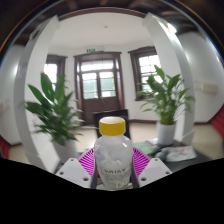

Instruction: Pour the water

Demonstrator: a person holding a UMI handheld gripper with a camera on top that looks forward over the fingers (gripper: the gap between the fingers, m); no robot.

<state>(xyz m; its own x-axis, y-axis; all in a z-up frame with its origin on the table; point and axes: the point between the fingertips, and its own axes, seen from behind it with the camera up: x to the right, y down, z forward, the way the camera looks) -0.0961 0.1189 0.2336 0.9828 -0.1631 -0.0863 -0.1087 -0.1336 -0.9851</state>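
The gripper (113, 172) is closed on a clear plastic bottle (113, 158), its pink pads (88, 160) pressing the bottle's sides from left and right. The bottle stands upright between the jaws, long axis vertical, its yellow cap (113, 126) on top and pointing up. What is inside the clear body cannot be made out. The gripper looks held level, facing into the room. Beyond the fingers, a leafy plant (55, 108) stands to the left and another plant (166, 98) in a white pot to the right. Farthest off, between them, is a dark wooden door (99, 82).

Bottle (113, 160) in gripper (113, 170) grasp
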